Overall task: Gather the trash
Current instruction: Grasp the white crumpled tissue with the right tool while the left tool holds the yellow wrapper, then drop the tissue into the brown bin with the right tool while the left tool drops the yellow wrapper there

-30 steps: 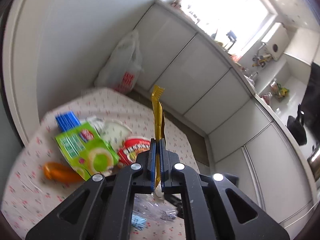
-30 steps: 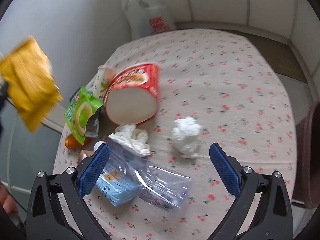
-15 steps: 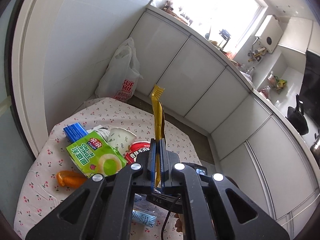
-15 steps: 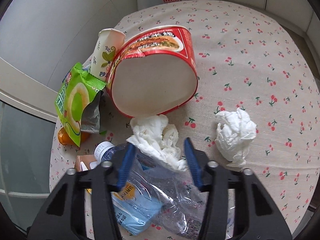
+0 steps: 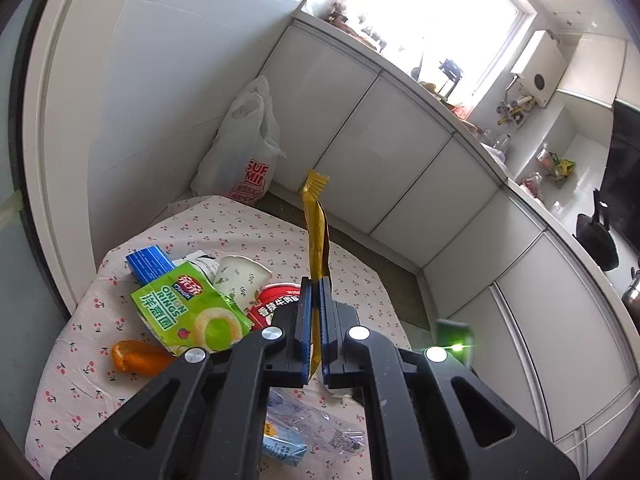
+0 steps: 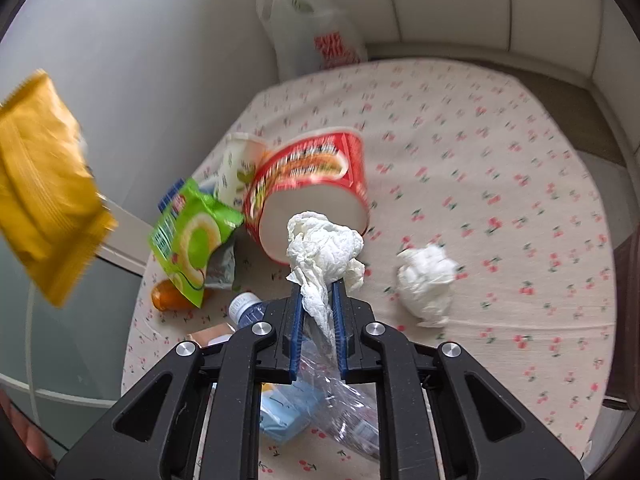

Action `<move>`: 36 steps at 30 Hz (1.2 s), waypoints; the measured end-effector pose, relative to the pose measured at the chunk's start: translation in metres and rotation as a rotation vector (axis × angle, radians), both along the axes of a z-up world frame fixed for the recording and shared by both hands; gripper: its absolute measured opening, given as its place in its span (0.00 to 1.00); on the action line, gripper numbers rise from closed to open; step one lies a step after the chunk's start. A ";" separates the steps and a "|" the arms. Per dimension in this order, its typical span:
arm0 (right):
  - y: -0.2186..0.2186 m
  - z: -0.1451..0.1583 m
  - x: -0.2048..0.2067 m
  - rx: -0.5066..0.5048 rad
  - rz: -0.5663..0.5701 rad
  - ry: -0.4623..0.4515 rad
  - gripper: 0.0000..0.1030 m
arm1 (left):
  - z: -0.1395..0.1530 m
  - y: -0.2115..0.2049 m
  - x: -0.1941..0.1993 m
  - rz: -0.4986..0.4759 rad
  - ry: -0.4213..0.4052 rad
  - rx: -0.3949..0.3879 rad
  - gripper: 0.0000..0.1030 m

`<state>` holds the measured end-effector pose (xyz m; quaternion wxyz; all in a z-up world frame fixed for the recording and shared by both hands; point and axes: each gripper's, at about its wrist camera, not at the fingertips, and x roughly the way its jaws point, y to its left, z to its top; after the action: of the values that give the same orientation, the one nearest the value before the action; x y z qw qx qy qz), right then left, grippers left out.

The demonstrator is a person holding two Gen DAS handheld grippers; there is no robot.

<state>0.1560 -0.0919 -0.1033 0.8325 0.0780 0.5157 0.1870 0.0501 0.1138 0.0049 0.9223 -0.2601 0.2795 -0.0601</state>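
My left gripper [image 5: 315,292] is shut on a yellow wrapper [image 5: 315,232] and holds it upright above the table; the wrapper also shows at the left of the right wrist view [image 6: 44,184]. My right gripper [image 6: 317,300] is shut on a crumpled white tissue [image 6: 324,248], lifted just above the table. On the cherry-print tablecloth [image 6: 480,160] lie a red noodle cup [image 6: 312,184] on its side, a second tissue ball [image 6: 426,276], a green onion-rings bag [image 6: 192,236], a paper cup [image 6: 236,168], an orange item [image 6: 168,300] and a crushed plastic bottle [image 6: 304,396].
A white plastic shopping bag [image 6: 312,32] stands beyond the table's far edge by the wall. A blue box [image 5: 150,262] lies at the table's far left. White cabinets [image 5: 400,168] run along the right. The wall is close on the left.
My right gripper closed on the white tissue beside the noodle cup and lifted it. My left gripper kept its hold on the yellow wrapper and rose a little.
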 end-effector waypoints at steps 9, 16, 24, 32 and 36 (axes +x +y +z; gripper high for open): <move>-0.100 0.059 -0.031 0.020 -0.219 -0.183 0.12 | -0.002 -0.027 0.004 -0.041 -0.001 0.012 0.03; -0.193 0.080 -0.054 -0.094 -0.504 -0.287 0.14 | -0.007 -0.061 0.009 -0.094 0.002 0.040 0.03; -0.259 0.081 -0.085 -0.320 -0.748 -0.340 0.46 | -0.012 -0.126 0.018 -0.199 0.001 0.074 0.03; -0.323 0.106 -0.139 -0.249 -0.986 -0.465 0.93 | -0.014 -0.224 0.027 -0.349 -0.019 0.107 0.03; -0.354 0.109 -0.164 -0.223 -1.106 -0.491 0.93 | -0.017 -0.280 0.040 -0.432 0.002 0.085 0.03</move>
<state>-0.0083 -0.4455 0.0057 0.9038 0.2012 0.2085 -0.3150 0.0897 -0.1658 -0.0125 0.8979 -0.1552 0.3317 -0.2443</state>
